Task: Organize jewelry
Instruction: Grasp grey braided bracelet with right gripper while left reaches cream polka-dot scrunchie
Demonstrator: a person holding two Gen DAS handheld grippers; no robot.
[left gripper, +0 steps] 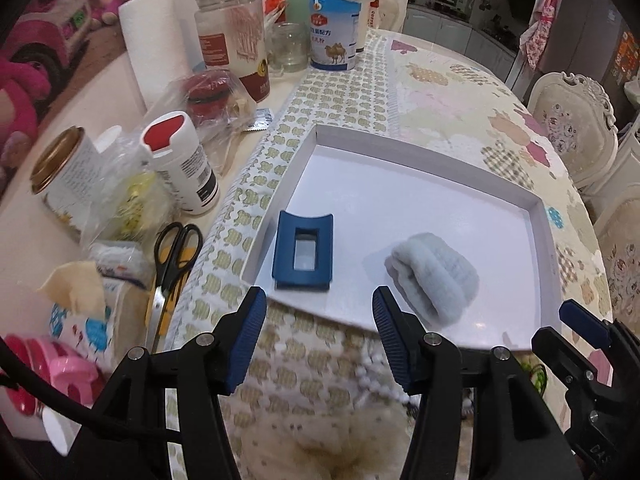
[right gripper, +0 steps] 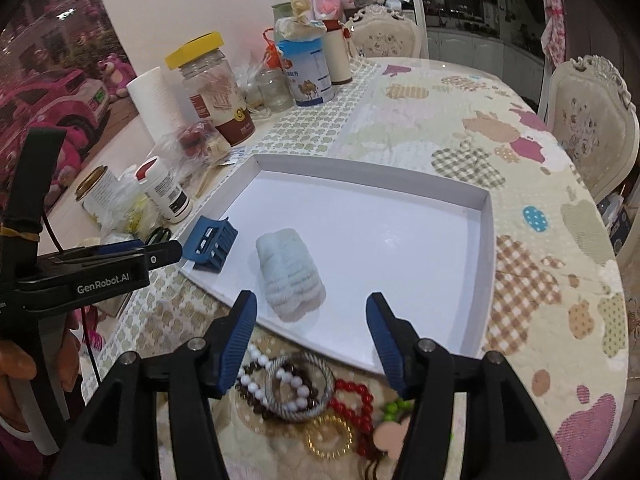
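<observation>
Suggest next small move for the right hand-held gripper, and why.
Probably lower the right hand-held gripper onto the bracelet pile. It is open, holds nothing and sits right above the beads, while the white tray contains only a blue holder and a fluffy cushion.

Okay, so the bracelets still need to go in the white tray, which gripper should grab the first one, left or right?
Right. The right gripper is open directly above the bracelet pile, just short of the white tray. The left gripper is open too, but faces the blue holder.
</observation>
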